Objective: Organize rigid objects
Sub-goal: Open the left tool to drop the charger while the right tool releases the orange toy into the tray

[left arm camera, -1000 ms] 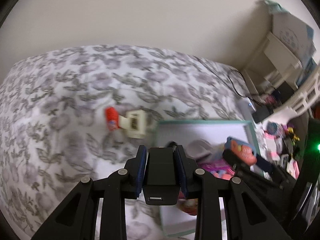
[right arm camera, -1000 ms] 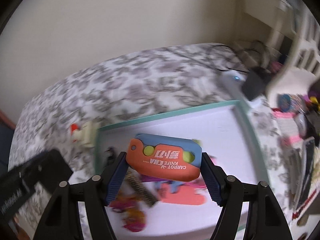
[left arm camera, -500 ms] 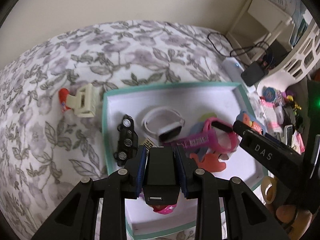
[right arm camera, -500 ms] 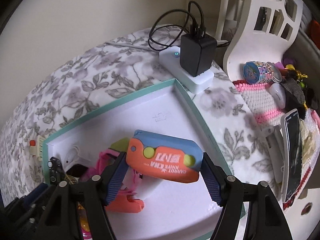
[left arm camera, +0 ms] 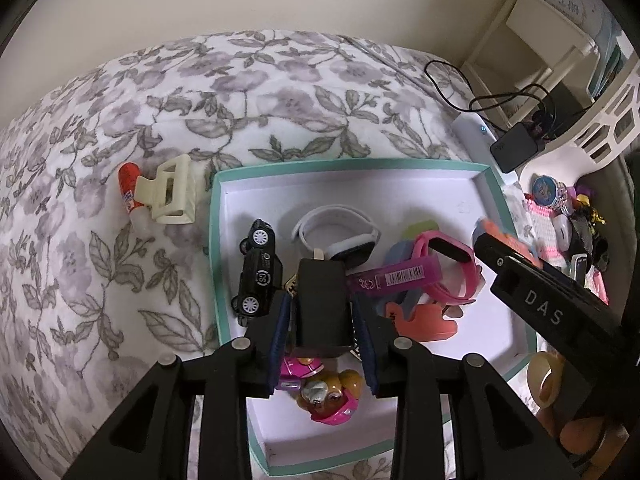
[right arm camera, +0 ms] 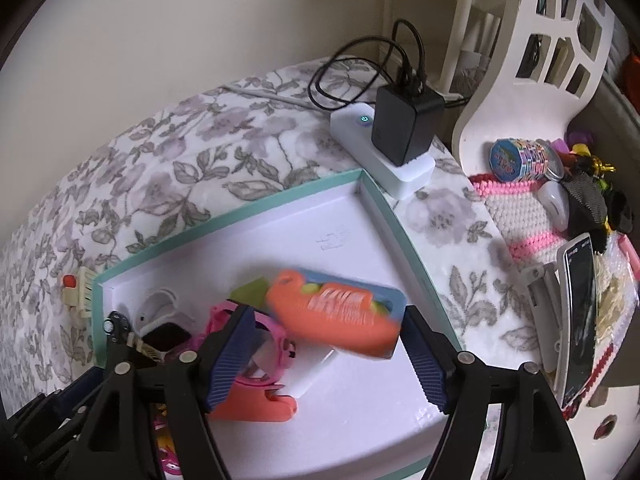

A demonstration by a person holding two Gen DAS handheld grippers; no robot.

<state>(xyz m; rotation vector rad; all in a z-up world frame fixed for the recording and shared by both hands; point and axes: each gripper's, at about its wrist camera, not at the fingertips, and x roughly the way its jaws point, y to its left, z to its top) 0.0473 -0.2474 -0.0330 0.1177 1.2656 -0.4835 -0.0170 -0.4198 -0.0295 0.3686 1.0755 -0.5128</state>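
**Markings.** Reads "DAS" in white on the body of the right gripper [right arm camera: 326, 316], seen from the left wrist. Shows what looks like "CS" in a white ring on the black toy car [left arm camera: 258, 276]. Carries a barcode on the purple strap [left arm camera: 396, 278]; digits too small to read. Bears white lettering on the orange face of the knife [right arm camera: 332, 316], smeared by blur and unreadable. Print on the round tin [right arm camera: 516, 158] also too small to read.

**Left gripper [left arm camera: 320, 300].** Pointed steeply down over the teal-rimmed box [left arm camera: 216, 240]. Stands slightly parted, having just widened, with a black block [left arm camera: 320, 280] between the pads and a thin gap on either side; no pad seen pressing. Block upright, projecting forward past the fingertips. Beyond the tips: white watch [left arm camera: 336, 236]. Just left of the tips: toy car, lying on its side along the box wall. Right of the tips: purple strap and pink watch [left arm camera: 444, 264]. Beneath the fingers: pup figure [left arm camera: 328, 396]. Well left, outside the box: cream hair claw [left arm camera: 170, 192] touching a red tube [left arm camera: 127, 188].

**Right gripper.** Stands wide, having just widened. Knife tilted and blurred between the pads, clear of the left pad; contact at the right pad not resolvable. White box floor directly below it.
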